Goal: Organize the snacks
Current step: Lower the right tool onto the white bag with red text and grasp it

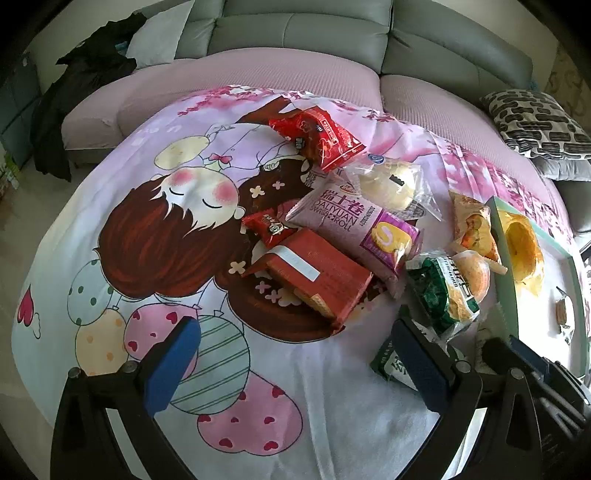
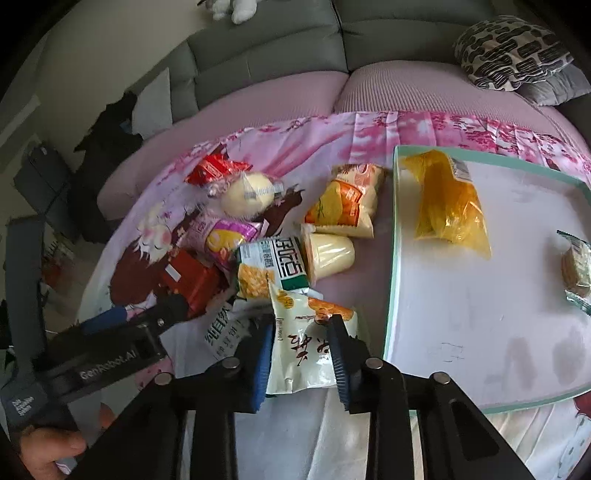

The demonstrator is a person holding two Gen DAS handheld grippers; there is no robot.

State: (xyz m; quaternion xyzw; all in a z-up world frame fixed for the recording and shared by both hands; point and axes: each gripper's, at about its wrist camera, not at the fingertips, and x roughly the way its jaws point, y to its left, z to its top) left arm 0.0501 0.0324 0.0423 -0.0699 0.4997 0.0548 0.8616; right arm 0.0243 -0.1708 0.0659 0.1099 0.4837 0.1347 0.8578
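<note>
Several snack packets lie heaped on a cartoon-print cloth [image 1: 147, 236]: a purple Swiss roll pack [image 1: 354, 225], a red wafer pack [image 1: 317, 273], a red bag [image 1: 317, 138] and a green-and-white packet [image 1: 447, 295]. My left gripper [image 1: 295, 362] stands open over bare cloth just short of the pile, holding nothing. My right gripper [image 2: 302, 354] is shut on a white packet with orange print [image 2: 310, 343], pads against its two sides, just left of the teal-rimmed tray [image 2: 391, 258]. In the tray lie a yellow packet [image 2: 447, 206] and a small biscuit packet [image 2: 576, 266].
A grey sofa [image 1: 303, 33] with pink seat covers runs behind the cloth. A black-and-white cushion [image 2: 513, 51] lies at the back right and dark clothes [image 1: 88, 85] at the back left. A hand [image 2: 48, 450] grips the left tool at the lower left.
</note>
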